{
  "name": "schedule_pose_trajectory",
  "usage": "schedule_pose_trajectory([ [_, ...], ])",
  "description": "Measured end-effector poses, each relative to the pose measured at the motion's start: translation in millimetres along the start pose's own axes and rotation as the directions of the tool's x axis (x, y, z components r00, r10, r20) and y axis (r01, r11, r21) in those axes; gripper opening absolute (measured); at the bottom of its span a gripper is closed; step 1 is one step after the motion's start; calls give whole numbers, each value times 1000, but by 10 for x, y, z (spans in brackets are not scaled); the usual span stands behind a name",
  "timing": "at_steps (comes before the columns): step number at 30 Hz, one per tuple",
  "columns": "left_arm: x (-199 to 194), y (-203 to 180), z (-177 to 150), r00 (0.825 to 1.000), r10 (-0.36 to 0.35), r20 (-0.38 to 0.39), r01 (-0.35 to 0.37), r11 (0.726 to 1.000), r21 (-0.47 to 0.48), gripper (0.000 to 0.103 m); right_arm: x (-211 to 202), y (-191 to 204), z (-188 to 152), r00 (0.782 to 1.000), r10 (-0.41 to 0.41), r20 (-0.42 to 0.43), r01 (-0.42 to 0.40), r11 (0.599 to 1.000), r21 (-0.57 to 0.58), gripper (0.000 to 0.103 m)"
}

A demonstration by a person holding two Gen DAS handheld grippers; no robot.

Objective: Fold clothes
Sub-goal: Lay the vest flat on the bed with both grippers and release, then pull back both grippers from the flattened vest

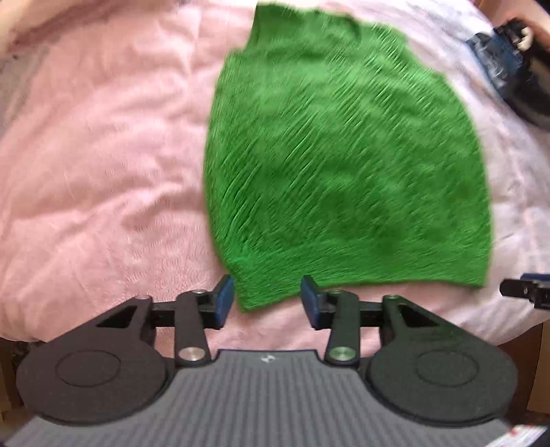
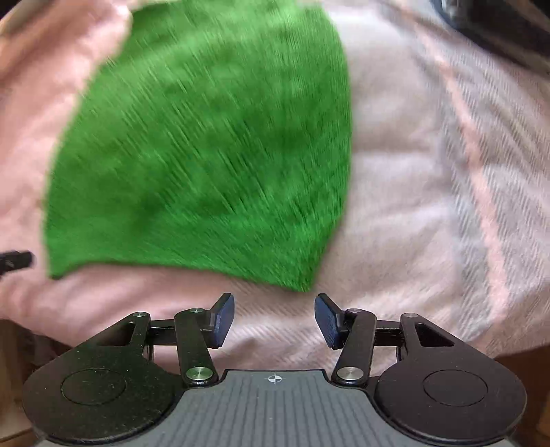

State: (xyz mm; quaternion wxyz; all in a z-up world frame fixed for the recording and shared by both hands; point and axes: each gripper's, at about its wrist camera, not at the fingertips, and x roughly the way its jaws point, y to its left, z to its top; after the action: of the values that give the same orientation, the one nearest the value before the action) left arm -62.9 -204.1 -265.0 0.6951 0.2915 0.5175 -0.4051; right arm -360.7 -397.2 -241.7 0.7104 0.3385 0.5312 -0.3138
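A green ribbed knit garment (image 1: 343,161) lies flat on a pink bedcover (image 1: 96,154). My left gripper (image 1: 268,302) is open, and the garment's near left corner lies between its blue pads without being clamped. In the right wrist view the same green garment (image 2: 206,148) fills the upper left. My right gripper (image 2: 275,319) is open just short of the garment's near right corner, with only pink cover between its fingers. The right gripper's tip (image 1: 526,292) shows at the right edge of the left wrist view, and the left gripper's tip (image 2: 15,261) at the left edge of the right one.
A dark blue and black bundle (image 1: 515,72) lies at the far right of the bed, also seen as a dark object (image 2: 498,24) at the top right. The pink cover (image 2: 429,189) is wrinkled to the right. The bed's near edge runs just under both grippers.
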Motion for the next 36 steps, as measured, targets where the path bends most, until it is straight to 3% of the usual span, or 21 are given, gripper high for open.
schedule_pose_trajectory([
  [4, -531, -283, -62, 997, -3, 73, 3, 1000, 1, 54, -513, 188, 4, 996, 21, 85, -19, 999, -34, 52],
  [6, -767, -405, -163, 995, -10, 101, 10, 1000, 1, 54, -707, 223, -71, 993, 26, 118, -20, 998, -54, 53],
  [15, -1463, -692, -680, 986, 10, 164, -8, 1000, -10, 62, -1202, 209, -517, 990, 64, 127, -50, 993, -109, 56],
  [24, -1820, -783, -941, 978, 35, 208, -37, 999, 3, 64, -1591, 310, -768, 978, 100, 185, -66, 981, -185, 56],
  [36, -1987, -853, -1105, 974, 24, 224, -32, 999, 33, 66, -1675, 308, -971, 979, 99, 179, -65, 980, -190, 56],
])
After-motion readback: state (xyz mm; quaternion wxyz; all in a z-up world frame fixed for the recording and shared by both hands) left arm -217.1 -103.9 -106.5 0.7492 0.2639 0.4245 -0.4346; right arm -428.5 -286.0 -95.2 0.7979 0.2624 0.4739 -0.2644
